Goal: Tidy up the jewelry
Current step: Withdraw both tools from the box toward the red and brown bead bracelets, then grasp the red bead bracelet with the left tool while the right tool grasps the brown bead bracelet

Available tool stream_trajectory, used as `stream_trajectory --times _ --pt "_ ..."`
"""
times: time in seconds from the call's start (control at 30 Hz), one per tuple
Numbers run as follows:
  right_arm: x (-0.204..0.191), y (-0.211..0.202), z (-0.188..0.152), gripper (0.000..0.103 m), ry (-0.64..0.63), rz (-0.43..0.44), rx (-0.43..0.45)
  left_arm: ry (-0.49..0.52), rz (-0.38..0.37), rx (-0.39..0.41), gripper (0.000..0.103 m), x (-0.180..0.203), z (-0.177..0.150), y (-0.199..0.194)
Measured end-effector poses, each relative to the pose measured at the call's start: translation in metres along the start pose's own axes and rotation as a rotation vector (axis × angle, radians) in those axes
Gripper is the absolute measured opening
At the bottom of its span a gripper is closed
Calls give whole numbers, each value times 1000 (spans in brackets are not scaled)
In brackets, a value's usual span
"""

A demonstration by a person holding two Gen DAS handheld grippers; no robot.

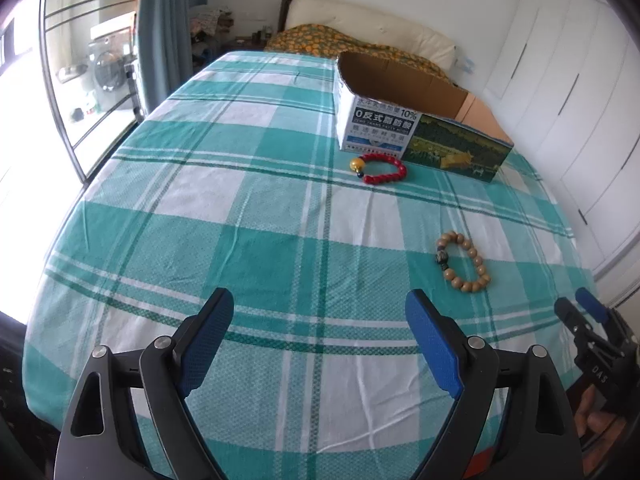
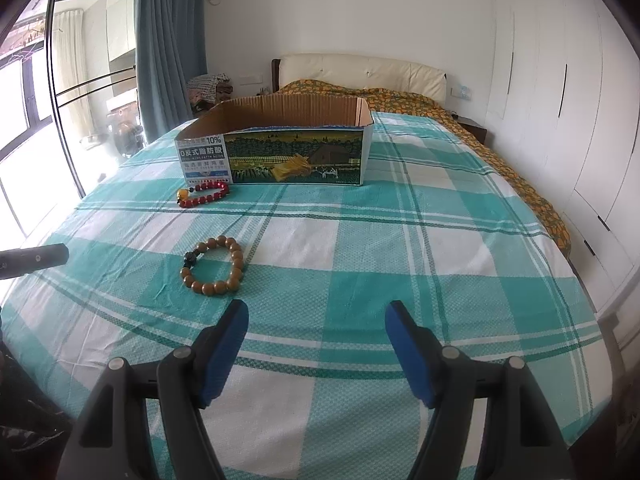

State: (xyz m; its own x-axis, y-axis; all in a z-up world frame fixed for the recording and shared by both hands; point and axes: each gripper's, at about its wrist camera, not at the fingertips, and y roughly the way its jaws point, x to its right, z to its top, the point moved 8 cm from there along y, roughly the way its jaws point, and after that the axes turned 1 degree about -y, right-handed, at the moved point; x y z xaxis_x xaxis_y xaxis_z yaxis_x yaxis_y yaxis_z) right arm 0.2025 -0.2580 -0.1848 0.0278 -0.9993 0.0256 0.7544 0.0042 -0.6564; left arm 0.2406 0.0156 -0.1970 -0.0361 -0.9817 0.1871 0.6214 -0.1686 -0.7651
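You have a bed in front of you, spread with a teal-and-white checked sheet, and an orange-patterned quilt lies along its far end and right-hand edge. Directly on the sheet sits an open-topped printed cardboard box; a red beaded bracelet lies just beside its near left corner. A tan wooden-bead bracelet lies nearer you, apart from both.

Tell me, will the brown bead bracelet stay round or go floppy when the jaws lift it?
Probably floppy: the brown bead bracelet is separate beads on a string, so it should sag. The round beads look smooth, so they may slip or roll a little on the checked sheet.
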Motion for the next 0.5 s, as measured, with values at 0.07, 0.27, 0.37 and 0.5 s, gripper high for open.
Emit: stream_trajectory --times 0.07,0.27,0.37,0.5 --pt "-3 -3 1 72 -5 4 10 -6 -3 2 89 -1 -2 -2" --pt "-10 -4 -2 72 -21 27 6 -1 -15 12 89 1 -2 -8" --pt "-10 -4 -5 72 -16 32 4 -2 -17 13 89 1 -2 -8" --pt "1 -8 -3 72 21 20 29 -2 -7 -6 89 -1 -5 -4"
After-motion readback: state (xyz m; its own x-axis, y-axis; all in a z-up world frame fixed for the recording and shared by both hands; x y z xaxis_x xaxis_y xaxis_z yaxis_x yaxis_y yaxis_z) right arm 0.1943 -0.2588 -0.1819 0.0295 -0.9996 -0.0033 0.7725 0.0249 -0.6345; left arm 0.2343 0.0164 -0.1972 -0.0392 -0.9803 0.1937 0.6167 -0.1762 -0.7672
